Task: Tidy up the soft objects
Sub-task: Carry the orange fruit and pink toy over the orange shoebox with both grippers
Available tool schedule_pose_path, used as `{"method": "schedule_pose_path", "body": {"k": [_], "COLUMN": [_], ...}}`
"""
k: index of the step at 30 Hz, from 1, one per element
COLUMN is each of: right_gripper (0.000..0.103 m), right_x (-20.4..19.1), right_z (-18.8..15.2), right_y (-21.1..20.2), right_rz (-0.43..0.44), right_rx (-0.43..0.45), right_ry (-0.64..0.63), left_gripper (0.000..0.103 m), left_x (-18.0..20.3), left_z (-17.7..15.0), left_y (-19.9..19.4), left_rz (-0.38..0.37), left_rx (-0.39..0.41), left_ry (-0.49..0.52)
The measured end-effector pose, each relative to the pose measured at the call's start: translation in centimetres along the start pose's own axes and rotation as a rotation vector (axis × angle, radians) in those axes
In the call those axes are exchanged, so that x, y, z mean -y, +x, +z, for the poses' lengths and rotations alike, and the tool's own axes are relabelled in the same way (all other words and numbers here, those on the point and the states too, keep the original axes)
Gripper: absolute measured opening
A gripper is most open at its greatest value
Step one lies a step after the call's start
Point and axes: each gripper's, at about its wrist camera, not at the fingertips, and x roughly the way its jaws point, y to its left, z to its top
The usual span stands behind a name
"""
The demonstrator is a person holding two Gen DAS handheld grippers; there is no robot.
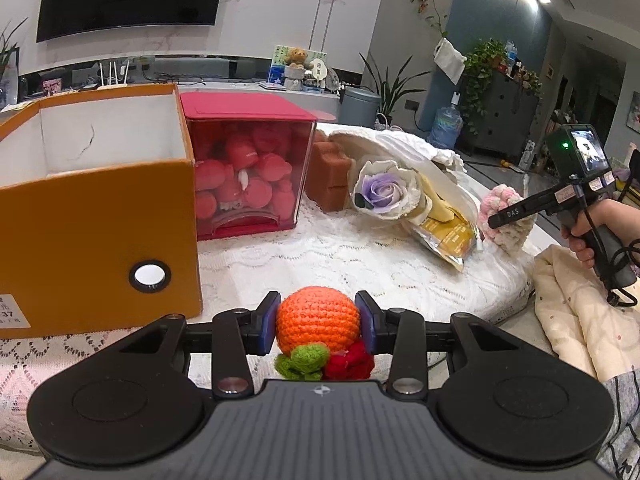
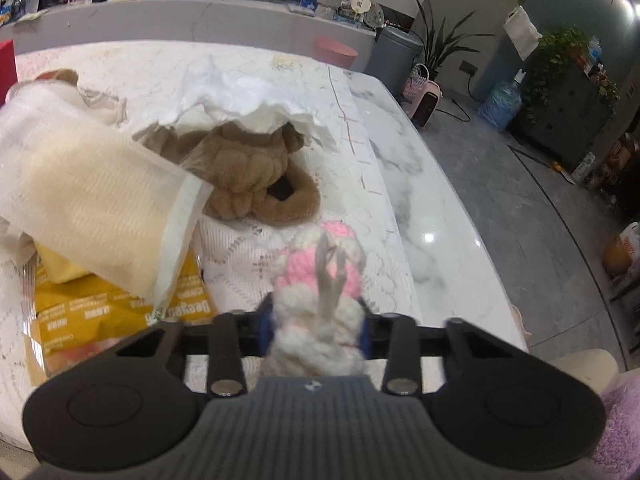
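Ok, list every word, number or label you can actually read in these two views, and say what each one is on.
"37": white sticker at the lower corner of the orange box.
"DAS": side of the right gripper, seen from the left wrist view.
Yellow packet: white print, upside down and blurred, not reliably readable.
Small characters above the "37": too small.
Cards beside the teddy bear on the far counter: too small.

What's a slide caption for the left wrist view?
Left gripper clamps an orange crochet ball beside the open orange box.
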Motion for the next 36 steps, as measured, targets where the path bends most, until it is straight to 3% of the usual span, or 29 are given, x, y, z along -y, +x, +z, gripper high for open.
{"method": "schedule_pose_path", "body": {"k": [13,18,23,30,36], "right_gripper": [0.031,0.030,0.030,0.030,0.030], "right_x": [0.7,0.5,-2.5,-9.7,-17.0], "right_z": [0.9,1.8,3.3,5.2,7.4], "right_y": [-5.9,-9.6,-15.6,-23.3,-26.7], "right_rz": [-0.048,-0.030,-0.011,0.152,0.368], "right_rx": [0.115,0.220,0.383,0.566,0.606], "right_ry": [0.078,0.114,0.031,-0.022,-0.038], "left_gripper": [0.046,0.046,0.046,0.046,0.046], "left_x": [0.3,-0.1,-1.3,-4.2,-8.0], "left_z": [2.2,4.2,6.6,9.4,10.6], "left_y": [-2.3,-3.9,-5.8,-9.4,-11.2], "left_rz": [-0.022,-0.029,-0.004,0.052,0.117], "left_rx": [0.082,0.139,0.191,0.260,0.233], "left_ry": [-0.022,-0.054,-0.090,-0.109,-0.161]}}
